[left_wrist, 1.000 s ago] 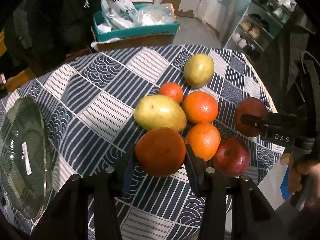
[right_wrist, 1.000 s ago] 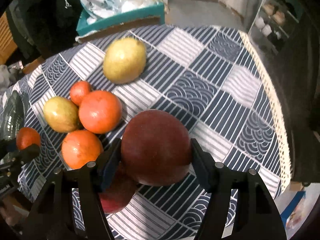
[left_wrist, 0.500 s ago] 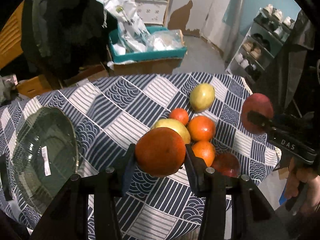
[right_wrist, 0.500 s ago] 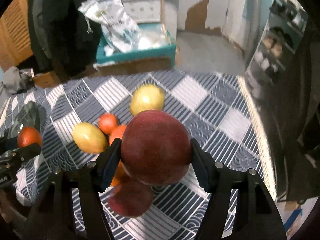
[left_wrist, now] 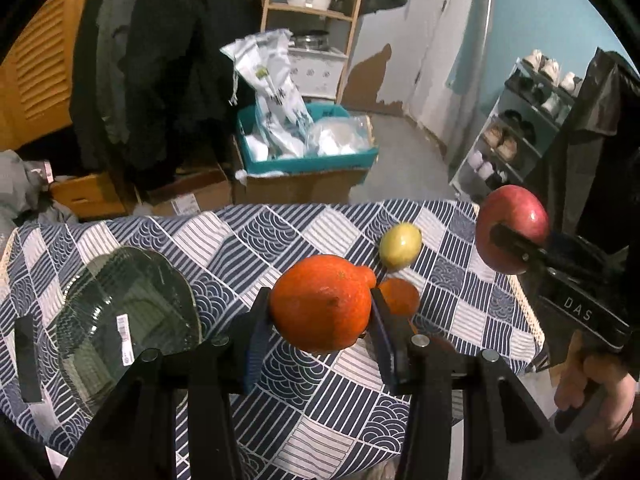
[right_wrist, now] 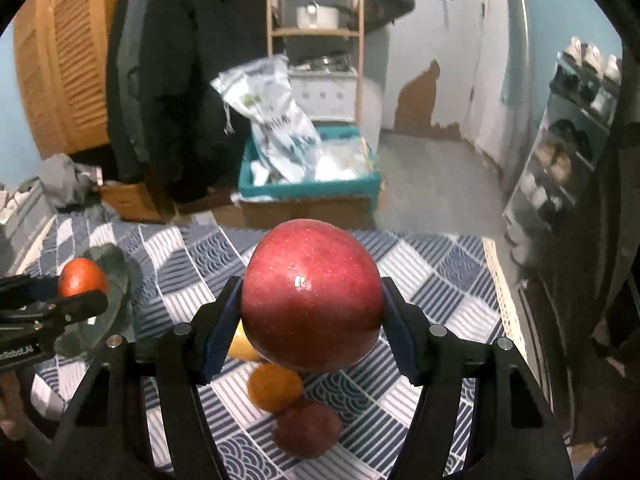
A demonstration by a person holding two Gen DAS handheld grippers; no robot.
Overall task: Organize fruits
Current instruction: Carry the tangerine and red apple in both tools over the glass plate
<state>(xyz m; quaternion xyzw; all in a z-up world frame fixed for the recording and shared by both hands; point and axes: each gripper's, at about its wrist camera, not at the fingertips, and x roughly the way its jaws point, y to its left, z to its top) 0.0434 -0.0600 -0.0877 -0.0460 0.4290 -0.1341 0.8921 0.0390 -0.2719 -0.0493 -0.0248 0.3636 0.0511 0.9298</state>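
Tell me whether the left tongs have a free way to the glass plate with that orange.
Probably yes. The left tongs are shut on the orange, held above the tablecloth. The glass plate lies to their left, nothing on it, and no fruit lies between.

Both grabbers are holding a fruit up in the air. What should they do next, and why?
Probably carry the orange in the left gripper left and down onto the glass plate. The plate lies bare on the tablecloth at that side, nearer this gripper than the right gripper, which holds the red apple.
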